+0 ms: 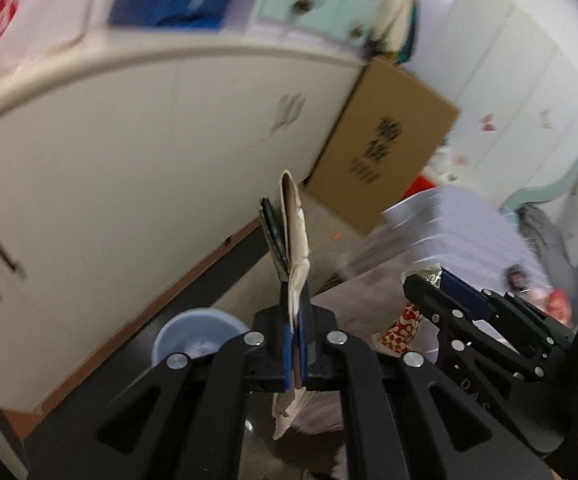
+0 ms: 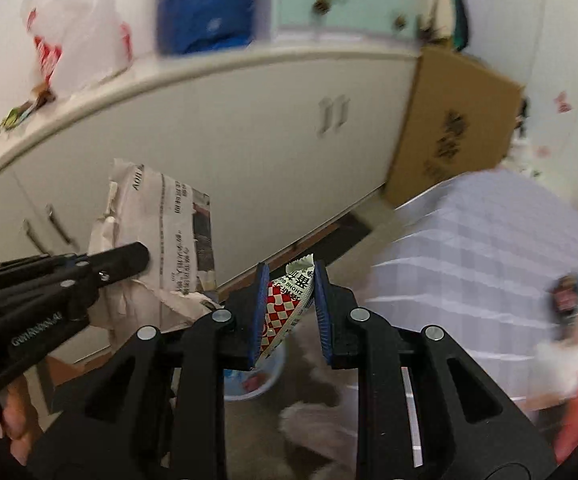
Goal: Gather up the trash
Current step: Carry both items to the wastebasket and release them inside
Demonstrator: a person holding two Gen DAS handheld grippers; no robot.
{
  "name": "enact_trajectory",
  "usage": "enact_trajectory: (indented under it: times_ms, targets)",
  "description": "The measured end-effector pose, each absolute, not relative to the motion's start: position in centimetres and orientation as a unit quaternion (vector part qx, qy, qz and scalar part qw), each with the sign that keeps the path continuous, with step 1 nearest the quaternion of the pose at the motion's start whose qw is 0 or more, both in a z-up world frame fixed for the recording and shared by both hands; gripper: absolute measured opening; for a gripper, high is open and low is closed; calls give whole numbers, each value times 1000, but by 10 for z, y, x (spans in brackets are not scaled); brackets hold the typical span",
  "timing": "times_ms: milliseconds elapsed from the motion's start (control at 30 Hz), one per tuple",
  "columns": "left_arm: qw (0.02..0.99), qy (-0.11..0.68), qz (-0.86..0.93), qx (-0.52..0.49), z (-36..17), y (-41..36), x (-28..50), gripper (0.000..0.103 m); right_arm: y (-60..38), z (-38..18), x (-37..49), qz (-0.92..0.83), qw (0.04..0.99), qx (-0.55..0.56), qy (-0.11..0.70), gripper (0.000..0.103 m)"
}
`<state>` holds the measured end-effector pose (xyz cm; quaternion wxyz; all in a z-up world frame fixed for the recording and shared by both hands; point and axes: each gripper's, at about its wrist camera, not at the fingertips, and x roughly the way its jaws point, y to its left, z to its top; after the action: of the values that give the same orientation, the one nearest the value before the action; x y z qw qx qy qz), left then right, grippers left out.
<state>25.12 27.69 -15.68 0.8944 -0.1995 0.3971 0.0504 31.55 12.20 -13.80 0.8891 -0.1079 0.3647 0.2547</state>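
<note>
My left gripper (image 1: 295, 292) is shut on a torn, folded piece of newspaper (image 1: 294, 236) that stands up edge-on between its blue pads. In the right wrist view the same newspaper (image 2: 165, 232) shows flat, with the left gripper (image 2: 139, 254) at the left edge. My right gripper (image 2: 291, 267) is shut on a red-and-white checked snack wrapper (image 2: 285, 308). The left wrist view shows that wrapper (image 1: 403, 328) hanging below the right gripper (image 1: 429, 278). A small light-blue bin (image 1: 197, 336) stands on the floor below both grippers, partly hidden under the right one (image 2: 257, 376).
A long white cabinet (image 1: 149, 140) runs behind, with a plastic bag (image 2: 77, 36) and a blue bag (image 2: 205, 16) on top. A cardboard box (image 1: 385, 148) leans beside it. A lilac checked cloth (image 2: 481, 256) fills the right. Something grey and furry (image 2: 313, 416) lies on the floor.
</note>
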Motion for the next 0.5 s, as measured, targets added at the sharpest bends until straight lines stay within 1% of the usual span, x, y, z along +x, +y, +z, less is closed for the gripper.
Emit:
enact_trajectory:
  times_ms: [200, 300, 333, 400, 433, 467, 500]
  targets:
    - [855, 462, 79, -222, -233, 318, 263, 3, 176, -218, 321, 269, 861, -115, 415, 23]
    - [837, 489, 83, -233, -265, 328, 272, 3, 183, -246, 328, 263, 854, -116, 433, 23]
    - [832, 496, 83, -235, -275, 331, 277, 4, 184, -251, 330, 262, 854, -115, 435, 23]
    - [827, 502, 83, -240, -287, 333, 281, 8, 185, -262, 336, 257, 851, -115, 442, 23]
    - [825, 505, 81, -242, -293, 333, 285, 23, 184, -266, 339, 255, 851, -112, 445, 23]
    - [820, 513, 76, -243, -299, 333, 290, 43, 184, -270, 341, 252, 851, -112, 448, 23]
    - [816, 519, 74, -242, -305, 333, 293, 49, 186, -275, 343, 251, 848, -112, 452, 23]
